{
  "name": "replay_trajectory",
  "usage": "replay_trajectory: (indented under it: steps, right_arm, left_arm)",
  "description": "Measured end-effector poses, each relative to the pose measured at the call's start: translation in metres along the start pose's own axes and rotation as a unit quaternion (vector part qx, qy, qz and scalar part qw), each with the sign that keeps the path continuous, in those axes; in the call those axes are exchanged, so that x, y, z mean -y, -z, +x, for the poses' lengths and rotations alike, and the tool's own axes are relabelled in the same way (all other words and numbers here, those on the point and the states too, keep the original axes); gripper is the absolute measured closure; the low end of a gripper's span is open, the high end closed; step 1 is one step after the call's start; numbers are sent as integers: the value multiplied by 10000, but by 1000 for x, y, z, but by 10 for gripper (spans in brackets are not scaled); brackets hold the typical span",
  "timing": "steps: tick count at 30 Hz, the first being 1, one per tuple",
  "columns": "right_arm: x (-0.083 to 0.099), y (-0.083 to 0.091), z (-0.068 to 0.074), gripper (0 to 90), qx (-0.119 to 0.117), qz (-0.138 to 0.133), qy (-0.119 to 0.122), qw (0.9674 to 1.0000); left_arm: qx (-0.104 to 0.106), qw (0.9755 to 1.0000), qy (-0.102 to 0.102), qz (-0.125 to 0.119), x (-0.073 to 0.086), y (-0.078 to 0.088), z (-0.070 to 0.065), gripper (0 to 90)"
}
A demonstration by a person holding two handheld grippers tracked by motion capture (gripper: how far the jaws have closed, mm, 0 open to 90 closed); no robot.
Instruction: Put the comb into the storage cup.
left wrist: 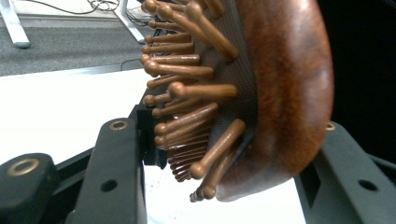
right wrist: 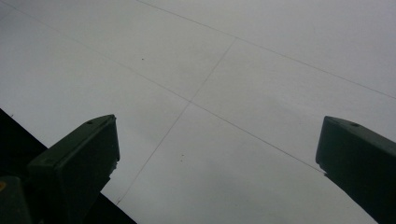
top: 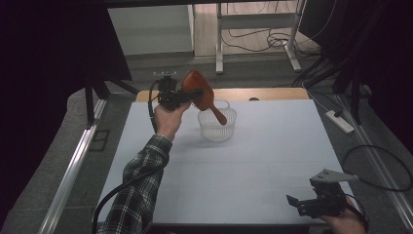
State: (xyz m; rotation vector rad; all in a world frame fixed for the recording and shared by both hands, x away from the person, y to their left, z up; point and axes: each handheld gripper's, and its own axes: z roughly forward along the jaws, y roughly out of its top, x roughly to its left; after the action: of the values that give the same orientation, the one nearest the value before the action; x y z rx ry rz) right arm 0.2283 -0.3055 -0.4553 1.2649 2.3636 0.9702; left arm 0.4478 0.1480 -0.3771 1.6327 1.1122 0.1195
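In the left gripper view the wooden hairbrush (left wrist: 280, 93) ran off the top edge, its handle unseen, and its head hid the inner face of the jaw behind it. In the high view the brush handle covered part of the white mesh basket (top: 217, 127), and the bottom edge cut off the right hand (top: 347, 223).

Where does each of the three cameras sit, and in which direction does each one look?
High view: above the person's side, looking forward and down on the table; forearms, left gripper, right gripper show.
Left gripper view: on the left gripper, along its black jaws, shut on the wooden hairbrush.
Right gripper view: on the right gripper, down onto bare table between open jaws.
Shared: the high and left gripper views both show the hairbrush, held above the basket.
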Motion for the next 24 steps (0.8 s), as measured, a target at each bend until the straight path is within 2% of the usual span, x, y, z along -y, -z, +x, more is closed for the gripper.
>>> replay_trajectory:
  steps: [12, 19, 24]
  right_arm:
    - [0, 0, 0, 1, 0, 34, 4, 10000]
    - [0, -1, 0, 3, 0, 57, 18, 10000]
    - [0, -1, 0, 3, -10, 65, 13, 10000]
  left_arm:
    - [1, 10000, 66, 18, 17, -14, 2, 515]
    - [19, 9997, 243, -25, 28, -22, 7, 515]
    - [-28, 9996, 267, 6, 33, -26, 8, 515]
